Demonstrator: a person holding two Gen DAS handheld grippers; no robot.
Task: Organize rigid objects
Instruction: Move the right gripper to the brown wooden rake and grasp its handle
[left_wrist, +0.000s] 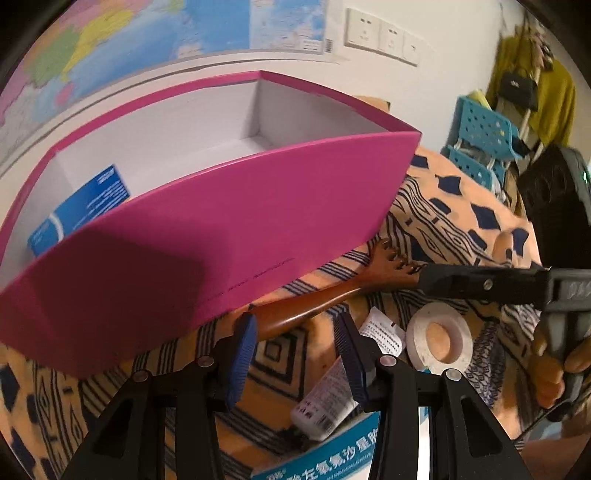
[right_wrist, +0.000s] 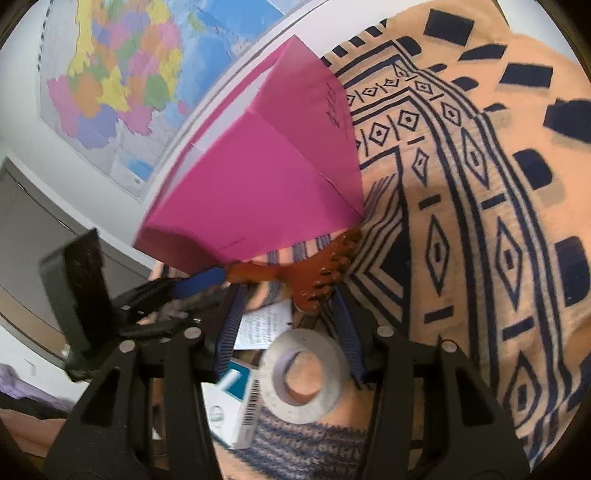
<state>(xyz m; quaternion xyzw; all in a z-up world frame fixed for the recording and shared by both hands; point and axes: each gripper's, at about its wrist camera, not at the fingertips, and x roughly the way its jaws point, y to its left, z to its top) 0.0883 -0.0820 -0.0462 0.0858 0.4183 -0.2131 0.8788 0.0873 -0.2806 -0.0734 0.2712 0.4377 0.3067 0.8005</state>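
The left gripper (left_wrist: 295, 347) stands with its blue-padded fingers (left_wrist: 242, 358) apart and nothing pinched between them. It points steeply down at the patterned orange cloth (left_wrist: 461, 206). The handle of a wooden back scratcher (left_wrist: 306, 308) passes just beyond the fingertips, and whether a pad touches it cannot be told. The scratcher's claw-like head lies against the foot of the pink box (left_wrist: 229, 236).

The right gripper (right_wrist: 291, 325) also has its fingers spread, with no object clamped. Its fingers flank the scratcher's clawed head (right_wrist: 317, 280) from the near side. In the left wrist view this gripper (left_wrist: 428, 278) reaches in from the right, with its black tip at the scratcher's claws and a hand (left_wrist: 554, 365) on its grip.

Below the right gripper's fingers lies a roll of white tape (right_wrist: 303, 376) flat on the cloth. Beside it lie a folded printed leaflet (right_wrist: 262, 325) and a white and blue medicine carton (right_wrist: 236, 402). In the left wrist view a white tube (left_wrist: 325, 402) lies between the tape and another blue printed box (left_wrist: 325, 454).

The pink box is open, white inside, with a blue packet (left_wrist: 79, 210) leaning in its left end. Behind it a coloured map (left_wrist: 110, 40) hangs on the wall, with white sockets (left_wrist: 382, 37) to the right.
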